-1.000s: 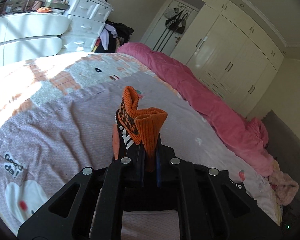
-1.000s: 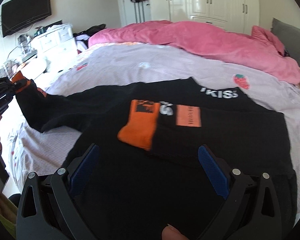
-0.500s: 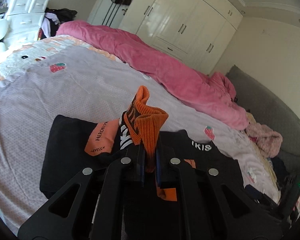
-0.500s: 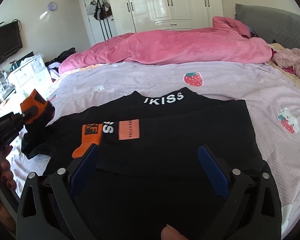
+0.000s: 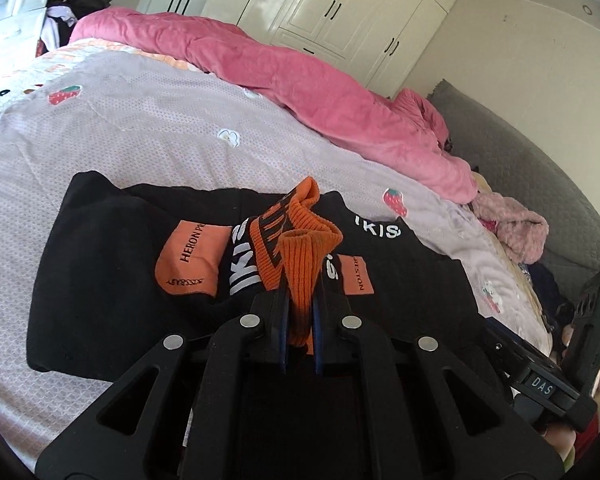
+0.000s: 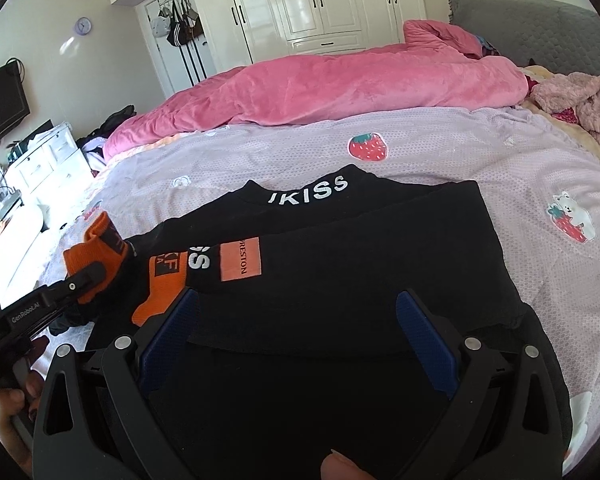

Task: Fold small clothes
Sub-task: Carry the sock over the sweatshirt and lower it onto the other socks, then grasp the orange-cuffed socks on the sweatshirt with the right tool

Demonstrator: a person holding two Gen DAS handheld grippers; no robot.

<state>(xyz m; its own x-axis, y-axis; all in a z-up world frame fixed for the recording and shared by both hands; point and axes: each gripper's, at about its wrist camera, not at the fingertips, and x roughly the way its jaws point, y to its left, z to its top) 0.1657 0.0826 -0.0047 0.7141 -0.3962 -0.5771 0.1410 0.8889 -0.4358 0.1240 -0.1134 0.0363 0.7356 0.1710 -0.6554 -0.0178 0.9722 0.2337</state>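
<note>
The orange cuff has been swung across from the bare lilac bedsheet and is now held over the black top, whose sleeve has been carried in with it. The left claw point(image 5: 300, 316) is clamped tight on that orange cuff point(image 5: 300, 268), which is bunched up and sticks out past the blue pads. In the right wrist view the same cuff point(image 6: 94, 250) is seen at the top's left edge, pinched in the left claw point(image 6: 85, 278). The black top point(image 6: 340, 280) is laid flat on the bedsheet point(image 6: 440, 152), white lettering at its collar, and a second orange cuff point(image 6: 162, 280) is lying on its front, just left of an orange patch point(image 6: 242, 260). Over the top's near hem the right claw point(image 6: 300, 340) is held wide open, nothing between its pads. Beyond the top, along the far side of the bed, a pink duvet point(image 6: 340, 88) is heaped.
</note>
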